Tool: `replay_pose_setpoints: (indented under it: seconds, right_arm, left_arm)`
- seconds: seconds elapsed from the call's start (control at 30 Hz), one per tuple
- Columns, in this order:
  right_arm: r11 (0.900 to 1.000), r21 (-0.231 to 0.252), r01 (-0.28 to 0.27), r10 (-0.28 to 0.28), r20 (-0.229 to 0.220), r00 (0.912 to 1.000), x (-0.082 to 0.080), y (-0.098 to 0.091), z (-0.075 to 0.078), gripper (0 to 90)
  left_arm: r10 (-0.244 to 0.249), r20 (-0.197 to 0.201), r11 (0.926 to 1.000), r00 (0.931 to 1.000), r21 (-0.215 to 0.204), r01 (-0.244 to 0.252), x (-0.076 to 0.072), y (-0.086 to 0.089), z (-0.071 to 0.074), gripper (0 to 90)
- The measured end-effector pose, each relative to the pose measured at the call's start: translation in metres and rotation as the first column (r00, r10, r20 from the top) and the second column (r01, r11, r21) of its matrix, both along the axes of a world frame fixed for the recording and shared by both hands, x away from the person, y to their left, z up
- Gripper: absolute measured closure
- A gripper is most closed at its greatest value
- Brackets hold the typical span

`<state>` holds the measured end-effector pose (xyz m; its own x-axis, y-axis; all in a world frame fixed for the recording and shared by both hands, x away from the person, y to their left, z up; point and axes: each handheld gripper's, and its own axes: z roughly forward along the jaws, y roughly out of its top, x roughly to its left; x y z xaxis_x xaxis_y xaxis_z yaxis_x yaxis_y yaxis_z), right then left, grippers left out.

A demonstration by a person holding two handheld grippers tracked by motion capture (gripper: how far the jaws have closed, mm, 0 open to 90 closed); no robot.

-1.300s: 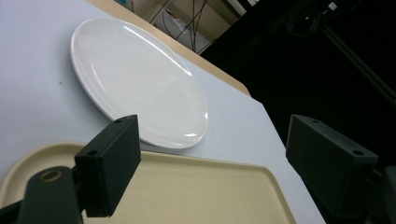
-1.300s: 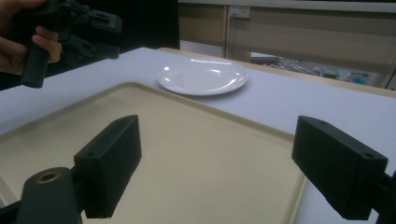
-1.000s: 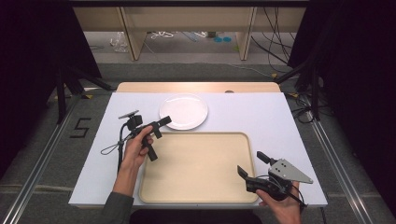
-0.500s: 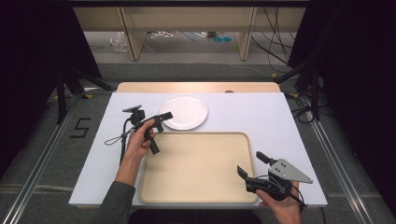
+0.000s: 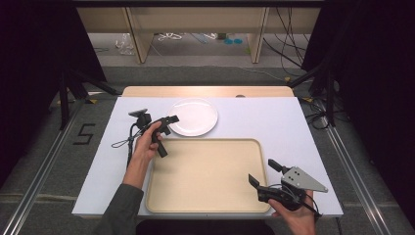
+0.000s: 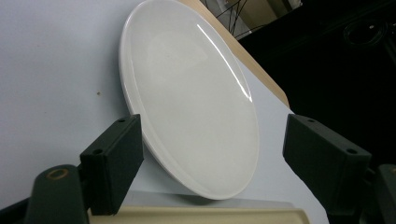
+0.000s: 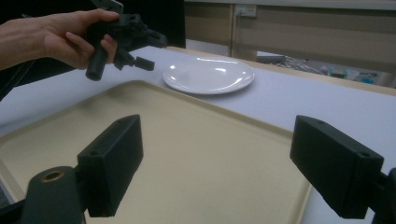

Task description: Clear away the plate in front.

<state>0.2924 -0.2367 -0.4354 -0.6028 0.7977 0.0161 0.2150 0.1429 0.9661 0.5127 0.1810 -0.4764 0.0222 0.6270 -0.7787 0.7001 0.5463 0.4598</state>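
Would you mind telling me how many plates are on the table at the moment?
1. A single white plate sits on the white table surface, just beyond the far left corner of the beige tray, with the open left gripper at its near-left edge. The tray holds none.

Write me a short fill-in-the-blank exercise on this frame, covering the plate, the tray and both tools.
1. The white plate lies on the table, just beyond the far edge of the beige ____.
2. The left tool has its jaws ____ and points at the plate's near rim.
3. The right tool is held at the tray's near ____ corner.
4. The tray holds ____.

Missing words: tray; open; right; nothing
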Motion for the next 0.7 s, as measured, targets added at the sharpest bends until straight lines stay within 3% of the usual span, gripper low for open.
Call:
replay_pose_setpoints:
  seconds: [0.07, 0.2, 0.3, 0.33, 0.47, 0.6, 0.7]
  right_arm:
    - [1.0000, 0.001, 0.000, 0.000, -0.001, 1.0000, 0.000, 0.000, 0.000, 18.1]
    - [1.0000, 0.003, -0.003, 0.003, -0.003, 1.0000, 0.000, 0.000, 0.000, 18.1]
    - [0.9998, 0.008, -0.016, 0.016, -0.007, 0.9998, 0.000, 0.001, 0.000, 18.1]
    - [0.9999, 0.012, -0.006, 0.006, -0.032, 0.9995, -0.002, 0.001, 0.000, 18.1]
    - [0.9999, 0.013, -0.005, 0.005, -0.033, 0.9994, -0.002, 0.001, 0.000, 18.1]
    - [0.9999, 0.014, -0.006, 0.006, -0.026, 0.9996, -0.002, 0.001, 0.000, 18.2]
    - [0.9998, 0.015, -0.010, 0.010, -0.028, 0.9996, -0.002, 0.001, 0.000, 18.3]
  left_arm:
    - [0.001, -0.006, 0.9999, 1.0000, 0.011, -0.001, 0.001, 0.001, -0.001, 19.9]
    - [-0.003, -0.014, 1.0000, 0.9999, -0.005, 0.003, 0.002, 0.001, -0.003, 20.0]
    - [0.007, -0.025, 0.9992, 0.9997, 0.039, -0.006, 0.005, -0.001, -0.005, 20.9]
    - [-0.006, -0.038, 1.0000, 0.9992, -0.006, 0.005, 0.007, -0.001, -0.007, 21.1]
    - [0.002, -0.050, 0.9998, 0.9987, -0.021, -0.003, 0.009, -0.002, -0.010, 21.7]
    - [0.017, -0.078, 0.9997, 0.9968, 0.017, -0.016, 0.013, -0.001, -0.011, 22.8]
    - [0.028, -0.085, 0.9995, 0.9960, -0.015, -0.030, 0.017, 0.001, -0.012, 26.3]
